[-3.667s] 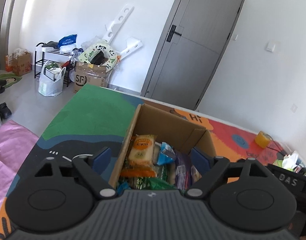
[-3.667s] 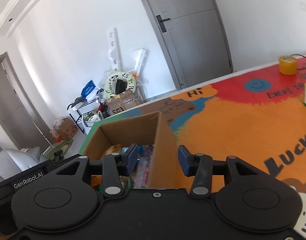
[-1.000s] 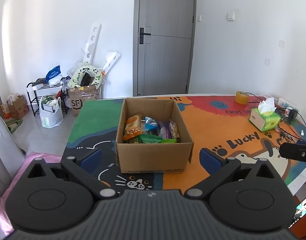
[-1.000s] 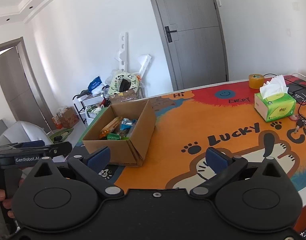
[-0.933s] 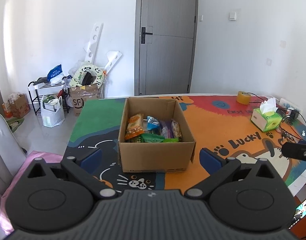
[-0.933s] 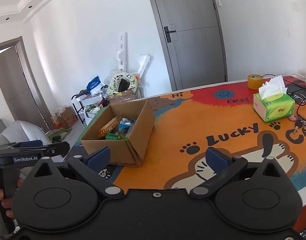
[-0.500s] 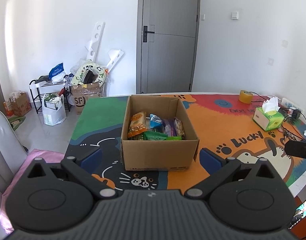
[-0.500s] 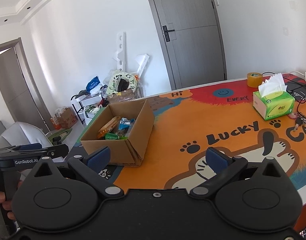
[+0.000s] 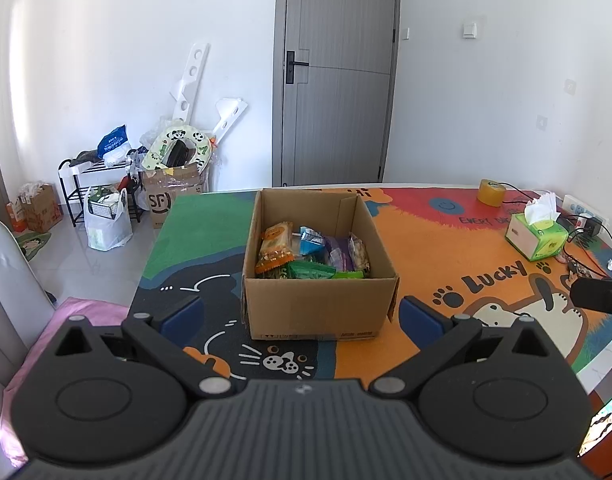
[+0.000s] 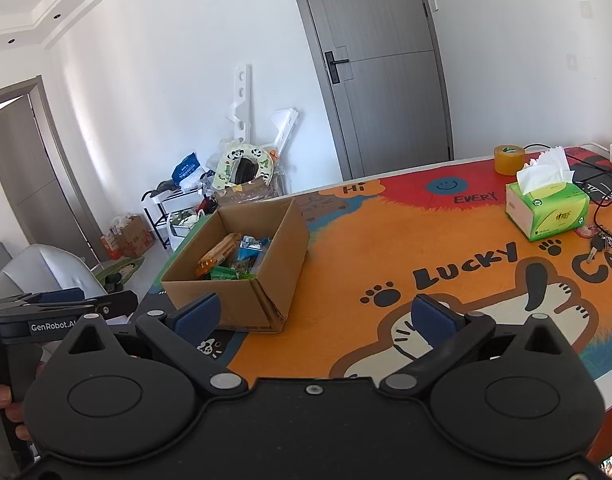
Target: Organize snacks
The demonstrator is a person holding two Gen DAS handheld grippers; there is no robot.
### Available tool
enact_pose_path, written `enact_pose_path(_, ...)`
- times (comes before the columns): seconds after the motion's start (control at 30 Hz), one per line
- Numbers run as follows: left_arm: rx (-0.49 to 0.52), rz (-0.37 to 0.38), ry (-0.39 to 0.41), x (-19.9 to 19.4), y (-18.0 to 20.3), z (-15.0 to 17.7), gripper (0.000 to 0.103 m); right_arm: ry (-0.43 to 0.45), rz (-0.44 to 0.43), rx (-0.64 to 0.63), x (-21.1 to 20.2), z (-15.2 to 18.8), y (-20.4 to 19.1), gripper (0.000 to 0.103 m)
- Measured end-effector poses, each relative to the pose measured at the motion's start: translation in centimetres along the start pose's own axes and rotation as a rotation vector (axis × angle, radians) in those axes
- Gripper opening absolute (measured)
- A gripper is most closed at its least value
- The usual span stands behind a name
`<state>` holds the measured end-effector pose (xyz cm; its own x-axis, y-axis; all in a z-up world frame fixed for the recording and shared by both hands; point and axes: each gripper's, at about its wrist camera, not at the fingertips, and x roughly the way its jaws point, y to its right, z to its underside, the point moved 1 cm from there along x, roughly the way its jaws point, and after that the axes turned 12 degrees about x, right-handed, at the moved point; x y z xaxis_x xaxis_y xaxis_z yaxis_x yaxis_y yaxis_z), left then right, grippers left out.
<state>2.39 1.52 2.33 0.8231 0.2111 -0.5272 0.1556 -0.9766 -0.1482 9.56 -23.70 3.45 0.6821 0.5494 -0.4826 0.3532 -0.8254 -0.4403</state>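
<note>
Ahead of both wide-spread, empty grippers, left gripper (image 9: 301,316) and right gripper (image 10: 313,318), stands the snack-filled cardboard box (image 9: 319,304).

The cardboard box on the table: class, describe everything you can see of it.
The cardboard box is brown corrugated card, open-topped, with small dark print low on its near face. It stands upright on the patterned table mat, straddling the dark and orange areas. Inside lie snack packets: orange, blue, purple and green wrappers. Neither gripper touches it.
</note>
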Motion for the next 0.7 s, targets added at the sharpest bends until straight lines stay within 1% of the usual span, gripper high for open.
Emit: enact_pose_path(0.7,-0.007,0.007,0.002,0.08,-0.29,0.15,0.103,-0.007,0.005,0.004,0.15,0.00,0.04,0.103)
